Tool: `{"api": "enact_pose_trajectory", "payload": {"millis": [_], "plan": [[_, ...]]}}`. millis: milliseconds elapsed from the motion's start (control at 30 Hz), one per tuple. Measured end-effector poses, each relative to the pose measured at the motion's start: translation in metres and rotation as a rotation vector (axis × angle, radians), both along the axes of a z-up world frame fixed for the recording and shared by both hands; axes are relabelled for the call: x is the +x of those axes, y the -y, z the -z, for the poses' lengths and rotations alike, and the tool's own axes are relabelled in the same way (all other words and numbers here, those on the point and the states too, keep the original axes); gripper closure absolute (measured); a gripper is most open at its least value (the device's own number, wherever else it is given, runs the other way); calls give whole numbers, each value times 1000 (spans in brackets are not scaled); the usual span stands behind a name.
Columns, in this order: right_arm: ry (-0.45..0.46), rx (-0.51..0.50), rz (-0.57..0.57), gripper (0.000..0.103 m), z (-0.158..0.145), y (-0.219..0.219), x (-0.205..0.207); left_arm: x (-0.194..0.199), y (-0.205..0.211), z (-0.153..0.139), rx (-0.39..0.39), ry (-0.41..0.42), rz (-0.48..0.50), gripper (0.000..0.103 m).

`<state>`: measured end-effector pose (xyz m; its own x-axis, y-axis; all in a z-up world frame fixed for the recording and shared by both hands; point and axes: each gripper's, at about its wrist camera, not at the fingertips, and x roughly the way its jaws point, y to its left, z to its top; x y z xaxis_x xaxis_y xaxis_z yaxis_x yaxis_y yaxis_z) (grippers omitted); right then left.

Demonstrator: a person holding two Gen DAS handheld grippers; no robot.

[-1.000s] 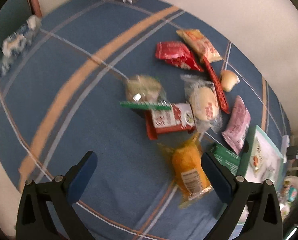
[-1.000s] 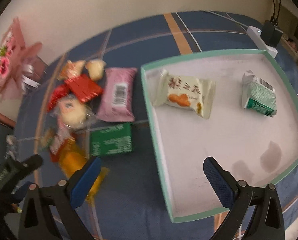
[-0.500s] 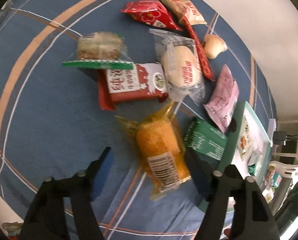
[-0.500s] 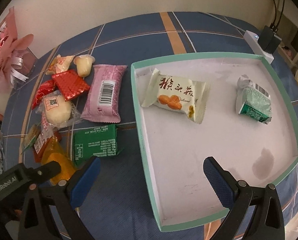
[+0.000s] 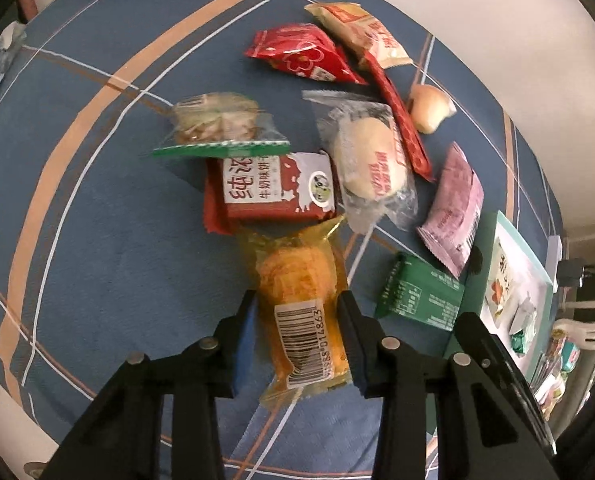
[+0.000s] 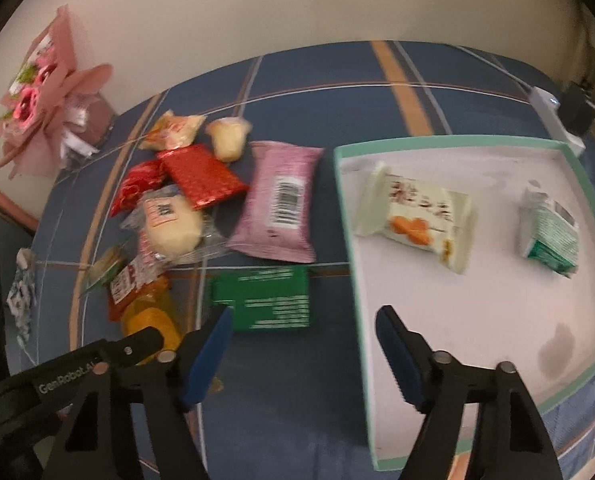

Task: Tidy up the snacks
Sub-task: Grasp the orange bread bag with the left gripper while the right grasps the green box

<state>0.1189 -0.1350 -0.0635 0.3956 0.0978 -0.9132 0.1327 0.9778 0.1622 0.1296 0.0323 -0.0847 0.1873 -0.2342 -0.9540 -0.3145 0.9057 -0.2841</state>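
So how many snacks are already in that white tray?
2. A cream biscuit packet lies near the tray's far left corner; a green-and-white packet sits toward its right side. None looks hidden.

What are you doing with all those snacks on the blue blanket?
Someone is sorting snacks with two hand-held grippers. The left gripper has just closed on the orange cake in clear wrap, which still lies on the blue striped cloth. The right gripper has been closing, with nothing between its fingers, near the green flat packet. The mint-rimmed white tray holds two snacks; the rest wait in a pile.
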Motion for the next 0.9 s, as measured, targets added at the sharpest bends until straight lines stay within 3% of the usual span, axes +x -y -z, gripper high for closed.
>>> {"api": "enact_pose_trajectory", "payload": {"millis": [333, 800, 900], "plan": [[-41, -28, -69, 42, 15, -28, 15, 6, -9, 3, -25, -17, -43, 60], [-39, -102, -73, 40, 25, -37, 26, -14, -47, 22, -111, -69, -112, 49], [-37, -88, -68, 33, 27, -33, 25, -16, -53, 24, -129, -73, -129, 49]]}}
